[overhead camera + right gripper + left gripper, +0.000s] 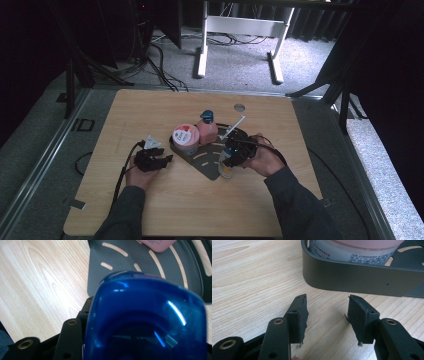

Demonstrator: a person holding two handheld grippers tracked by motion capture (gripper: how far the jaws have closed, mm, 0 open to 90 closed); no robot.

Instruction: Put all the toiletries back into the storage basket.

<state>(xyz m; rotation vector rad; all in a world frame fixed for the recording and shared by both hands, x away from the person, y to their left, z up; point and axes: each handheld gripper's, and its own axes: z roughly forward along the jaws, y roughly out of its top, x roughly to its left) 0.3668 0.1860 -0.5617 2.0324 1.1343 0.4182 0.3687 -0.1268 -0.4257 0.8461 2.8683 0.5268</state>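
A dark grey fan-shaped tray (207, 161) lies mid-table. On it stand a pink jar with a white lid (186, 137) and a pink bottle with a blue cap (207, 130). My right gripper (231, 156) is at the tray's near right edge, shut on a yellowish bottle (226, 171); its glossy blue cap (147, 320) sits between the jaws. My left gripper (164, 160) is open and empty just left of the tray. In the left gripper view its gap (327, 298) faces the tray wall (352, 277), with the jar (352, 250) behind it.
A thin white stick (233, 127) leans up from the tray's far right. A round grommet (239, 107) sits in the tabletop near the far edge. Bare wood (150, 210) lies in front of the tray. White desk legs (201, 55) stand on the floor beyond.
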